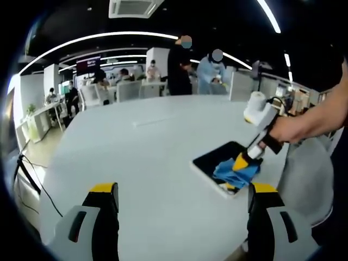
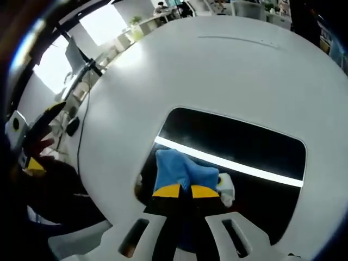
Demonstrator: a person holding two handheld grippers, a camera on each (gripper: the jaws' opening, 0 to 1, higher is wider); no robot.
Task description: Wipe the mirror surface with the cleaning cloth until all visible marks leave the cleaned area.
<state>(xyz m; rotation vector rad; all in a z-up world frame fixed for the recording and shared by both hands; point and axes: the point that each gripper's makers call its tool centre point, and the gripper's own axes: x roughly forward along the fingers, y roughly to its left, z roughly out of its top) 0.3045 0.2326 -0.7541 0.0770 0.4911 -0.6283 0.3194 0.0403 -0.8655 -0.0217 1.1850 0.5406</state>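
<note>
A dark rectangular mirror [image 2: 239, 142] lies flat on the white table and reflects a bright ceiling light strip. My right gripper [image 2: 186, 191] is shut on a blue cleaning cloth [image 2: 176, 168], pressing it onto the mirror's near end. In the left gripper view the mirror [image 1: 217, 159] lies at the table's right edge, with the blue cloth [image 1: 235, 172] on it under the right gripper [image 1: 242, 162], held by a person's hand. My left gripper [image 1: 182, 190] hangs open above the bare table, left of the mirror, holding nothing.
The round white table [image 1: 141, 157] stretches far beyond the mirror. A grey chair [image 1: 307, 176] stands at its right edge. Cables [image 1: 32, 182] run off the left side. Several people and desks are in the office behind.
</note>
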